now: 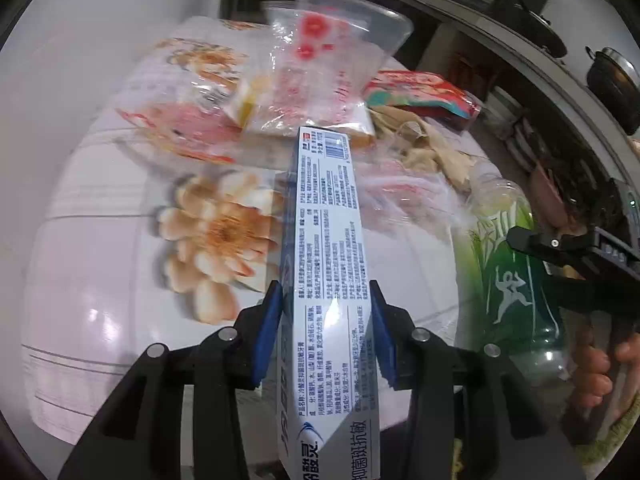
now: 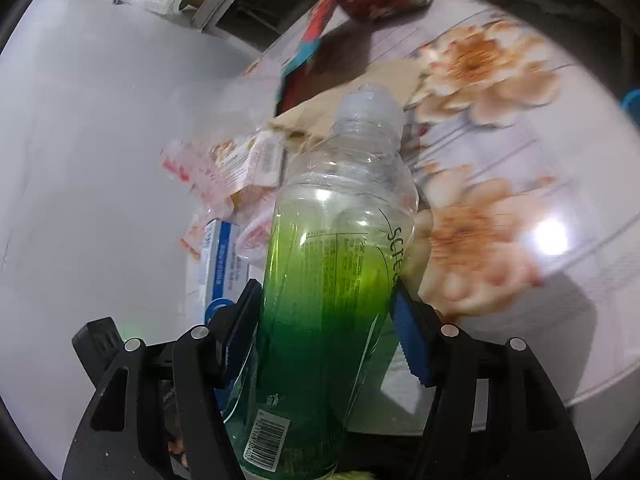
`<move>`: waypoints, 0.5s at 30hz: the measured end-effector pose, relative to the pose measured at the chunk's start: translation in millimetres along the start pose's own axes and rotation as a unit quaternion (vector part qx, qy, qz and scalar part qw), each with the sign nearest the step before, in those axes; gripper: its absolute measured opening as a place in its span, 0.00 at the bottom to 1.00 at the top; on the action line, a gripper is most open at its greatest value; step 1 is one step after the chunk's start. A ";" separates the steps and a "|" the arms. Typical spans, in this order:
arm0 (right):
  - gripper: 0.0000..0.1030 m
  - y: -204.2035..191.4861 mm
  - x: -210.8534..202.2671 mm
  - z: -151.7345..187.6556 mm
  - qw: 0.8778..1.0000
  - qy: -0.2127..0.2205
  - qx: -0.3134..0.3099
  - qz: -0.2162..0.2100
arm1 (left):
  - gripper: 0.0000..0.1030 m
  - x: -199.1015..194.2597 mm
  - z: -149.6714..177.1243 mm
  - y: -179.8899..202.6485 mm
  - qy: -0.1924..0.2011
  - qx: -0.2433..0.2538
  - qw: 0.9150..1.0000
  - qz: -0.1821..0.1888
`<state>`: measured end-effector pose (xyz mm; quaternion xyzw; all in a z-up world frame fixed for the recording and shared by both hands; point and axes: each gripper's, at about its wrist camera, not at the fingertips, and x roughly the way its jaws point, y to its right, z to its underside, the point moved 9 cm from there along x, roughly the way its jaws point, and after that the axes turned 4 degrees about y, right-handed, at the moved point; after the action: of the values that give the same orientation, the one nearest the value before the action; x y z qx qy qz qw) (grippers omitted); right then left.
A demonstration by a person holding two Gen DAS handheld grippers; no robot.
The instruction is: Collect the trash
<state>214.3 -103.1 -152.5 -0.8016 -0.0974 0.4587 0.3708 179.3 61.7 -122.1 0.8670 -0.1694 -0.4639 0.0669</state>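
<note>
Two pieces in hand, much left: left gripper (image 1: 324,332) with jaws clamped on a toothpaste box (image 1: 328,248), right gripper (image 2: 324,328) with jaws clamped on an empty green plastic bottle (image 2: 332,280), both lifted above the worktop (image 1: 100,300). Still lying there: plastic wrappers (image 1: 316,80), crumpled brown paper (image 1: 432,148), a red snack packet (image 1: 424,94). Glossy flower-printed surface against a pale wall (image 2: 80,140), dark cluttered shelving (image 1: 520,20) behind; no bin visible.

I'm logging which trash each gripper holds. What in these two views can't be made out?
- Toothpaste box, left wrist view: near end cut off by the bottom edge.
- Green bottle, right wrist view: base cut off below.
- Clear wrappers, left wrist view: print motion-blurred, unreadable.
</note>
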 end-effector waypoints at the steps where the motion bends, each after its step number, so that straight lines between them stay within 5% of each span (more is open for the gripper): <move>1: 0.58 3.5 -2.1 -1.7 1.000 0.003 0.001 0.003 | 0.40 0.6 0.6 3.4 0.000 0.002 1.000 0.000; 7: 0.62 6.3 -9.0 -11.3 0.999 0.019 -0.024 0.029 | 0.52 -3.5 -10.4 18.2 0.028 0.031 0.999 -0.018; 11: 0.79 1.2 -27.4 -16.8 0.996 0.050 -0.058 0.041 | 0.53 -2.6 -18.1 22.6 0.034 0.042 0.998 -0.024; 15: 0.83 5.1 -49.3 -25.5 0.991 0.069 -0.092 0.062 | 0.53 -2.8 -22.7 20.4 0.037 0.035 0.998 -0.023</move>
<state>206.3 -144.1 -115.5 -0.8666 -0.0639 0.4132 0.2723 191.9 42.7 -101.6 0.8888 -0.1631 -0.4270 0.0323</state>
